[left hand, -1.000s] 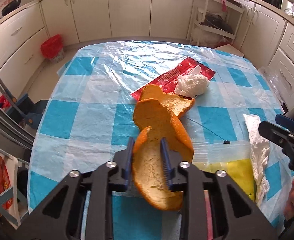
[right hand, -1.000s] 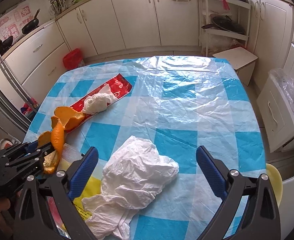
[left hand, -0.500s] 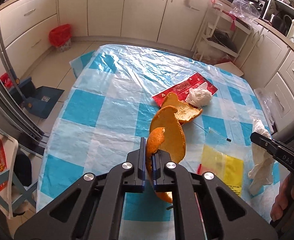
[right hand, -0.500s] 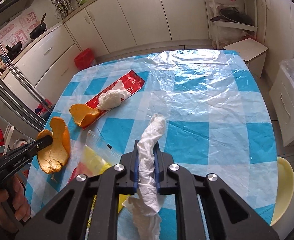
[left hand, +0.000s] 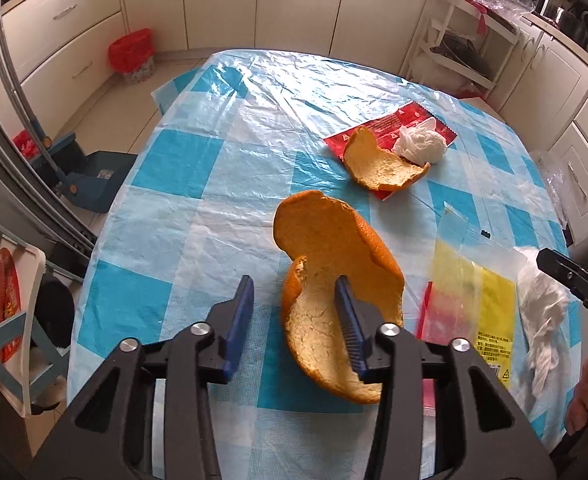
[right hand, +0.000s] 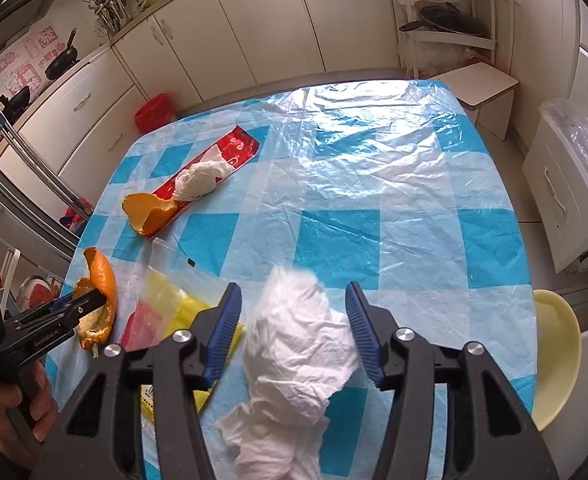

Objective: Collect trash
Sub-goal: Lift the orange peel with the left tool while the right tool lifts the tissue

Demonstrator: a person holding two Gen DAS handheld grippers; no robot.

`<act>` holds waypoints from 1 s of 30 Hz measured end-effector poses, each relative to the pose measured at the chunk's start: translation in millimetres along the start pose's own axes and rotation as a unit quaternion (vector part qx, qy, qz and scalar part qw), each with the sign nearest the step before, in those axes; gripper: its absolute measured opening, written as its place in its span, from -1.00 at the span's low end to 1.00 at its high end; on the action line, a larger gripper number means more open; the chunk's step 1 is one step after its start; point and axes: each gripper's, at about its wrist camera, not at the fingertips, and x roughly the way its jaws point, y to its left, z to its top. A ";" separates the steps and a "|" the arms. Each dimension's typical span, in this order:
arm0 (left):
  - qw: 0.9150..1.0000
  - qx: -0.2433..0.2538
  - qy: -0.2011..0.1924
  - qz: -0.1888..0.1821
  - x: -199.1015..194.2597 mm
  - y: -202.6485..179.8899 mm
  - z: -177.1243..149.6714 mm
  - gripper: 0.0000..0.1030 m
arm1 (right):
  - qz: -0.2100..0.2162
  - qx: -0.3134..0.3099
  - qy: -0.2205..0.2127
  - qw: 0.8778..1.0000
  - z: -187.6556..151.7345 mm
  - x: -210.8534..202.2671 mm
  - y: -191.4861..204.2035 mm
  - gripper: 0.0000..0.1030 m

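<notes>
orange peel [left hand: 334, 280]: curled, airborne | white tissue [right hand: 298, 340]: crumpled, airborne

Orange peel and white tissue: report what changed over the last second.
Both tools closed, then began opening: left tool releasing the big orange peel, right tool releasing the white tissue. Unchanged: small peel and tissue ball on the red wrapper.
</notes>
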 end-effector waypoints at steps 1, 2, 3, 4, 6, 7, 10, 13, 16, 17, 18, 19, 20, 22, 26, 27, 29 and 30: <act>1.000 0.005 -0.002 0.005 -0.1 -1.7 -1.0 -0.19 | 0.000 -0.002 0.002 1.000 -0.6 -0.3 0.2 0.03; 1.000 0.010 -0.004 0.009 -0.1 -3.7 -1.9 -0.19 | 0.001 -0.003 0.002 1.000 -1.5 -0.8 0.3 0.03; 1.000 0.015 -0.006 0.012 -0.1 -5.5 -2.7 -0.19 | -0.002 -0.004 0.003 1.000 -2.4 -0.8 0.4 0.03; 1.000 0.018 -0.008 0.015 -0.6 -6.4 -3.0 -0.19 | -0.004 -0.006 0.007 1.000 -3.4 0.3 0.7 0.03; 1.000 0.020 -0.011 0.013 -1.5 -6.7 -3.7 -0.24 | -0.007 -0.009 0.021 1.000 -6.1 4.8 1.2 0.04; 1.000 0.018 -0.011 0.005 -2.6 -6.3 -3.9 -0.40 | -0.008 -0.012 0.028 1.000 -7.9 6.7 2.5 0.04; 1.000 0.018 -0.014 -0.009 -7.1 -8.8 -4.7 -0.83 | -0.029 -0.042 0.029 0.998 -13.7 7.8 9.8 -0.07; 0.999 0.004 -0.024 -0.028 -15.3 -6.6 -2.8 -0.91 | -0.026 -0.056 0.033 0.998 -17.3 6.7 13.1 -0.79; 0.998 -0.010 -0.047 -0.037 -29.5 -2.9 -0.4 -0.92 | -0.017 -0.054 0.017 0.998 -15.1 -4.0 12.8 -0.85; 0.998 -0.013 -0.055 -0.040 -33.9 -1.8 0.3 -0.92 | -0.014 -0.051 0.008 0.999 -13.7 -9.2 12.3 -0.85; 0.997 -0.015 -0.064 -0.044 -38.6 -1.0 0.7 -0.92 | -0.011 -0.048 0.000 0.999 -12.3 -14.2 11.2 -0.85; 0.996 -0.016 -0.071 -0.048 -42.9 -1.3 0.8 -0.92 | -0.010 -0.045 -0.007 0.999 -10.6 -18.1 10.0 -0.85; 0.995 -0.016 -0.079 -0.051 -46.6 -2.0 1.1 -0.92 | -0.009 -0.042 -0.014 0.999 -9.3 -21.9 9.1 -0.85; 0.994 -0.012 -0.089 -0.057 -51.5 -4.2 1.3 -0.92 | -0.005 -0.037 -0.026 0.999 -7.4 -28.3 7.3 -0.85; 0.991 -0.001 -0.105 -0.077 -58.6 -14.6 1.1 -0.92 | 0.000 -0.028 -0.051 0.998 -4.1 -38.8 3.7 -0.85; 0.991 0.003 -0.109 -0.082 -60.6 -17.9 0.8 -0.92 | 0.000 -0.025 -0.055 0.998 -3.7 -40.8 2.8 -0.85; 0.989 0.012 -0.116 -0.087 -63.6 -25.3 0.4 -0.92 | 0.002 -0.022 -0.061 0.998 -3.0 -43.5 -0.6 -0.85; 0.989 0.017 -0.119 -0.090 -64.8 -29.1 0.2 -0.92 | 0.002 -0.020 -0.063 0.998 -2.9 -44.4 -2.0 -0.85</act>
